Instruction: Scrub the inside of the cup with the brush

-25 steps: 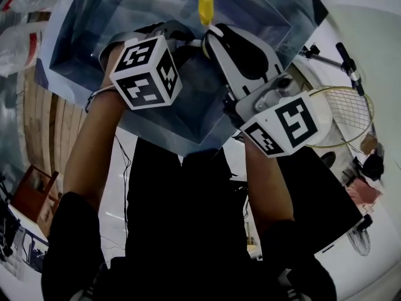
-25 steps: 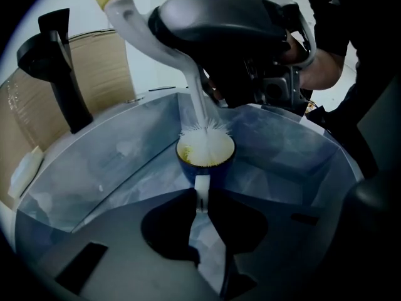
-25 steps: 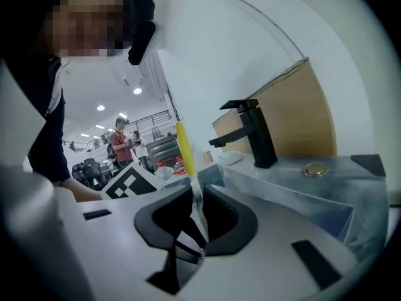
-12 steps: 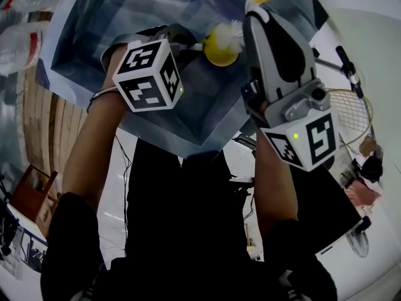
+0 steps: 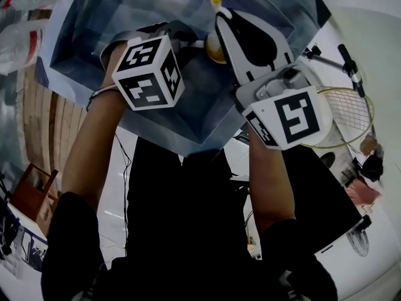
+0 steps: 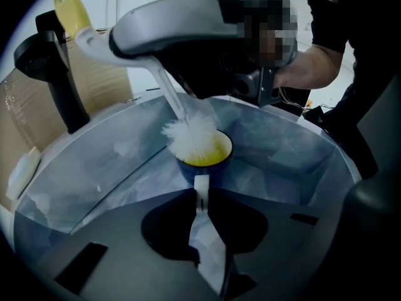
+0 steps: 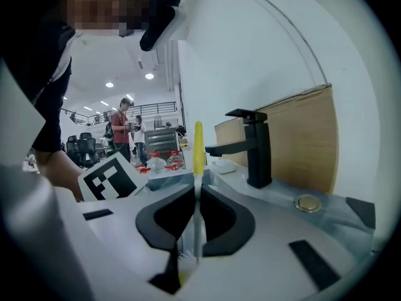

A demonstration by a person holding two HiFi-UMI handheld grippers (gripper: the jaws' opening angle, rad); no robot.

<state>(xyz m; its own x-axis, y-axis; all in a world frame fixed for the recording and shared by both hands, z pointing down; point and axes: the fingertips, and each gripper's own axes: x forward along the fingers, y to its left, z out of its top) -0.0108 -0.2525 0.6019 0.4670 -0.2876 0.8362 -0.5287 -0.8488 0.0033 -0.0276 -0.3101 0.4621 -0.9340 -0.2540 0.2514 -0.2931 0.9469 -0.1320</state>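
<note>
both claws stay clenched, left claw (image 6: 200, 196) on the handle of the cup (image 6: 208, 159), right claw (image 7: 195, 190) on the brush (image 6: 191, 135), whose head, raised clear half a second ago, is back inside the cup mid-frame in the sink (image 6: 94, 165), so another scrubbing stroke seems underway.

The cup (image 6: 213, 155) looks glossy, the brush (image 6: 190, 135) has fluffy bristles and smooth plastic, crinkled shiny film (image 6: 276, 168) lines the sink (image 6: 94, 168), the faucet (image 7: 257, 149) is matt.
</note>
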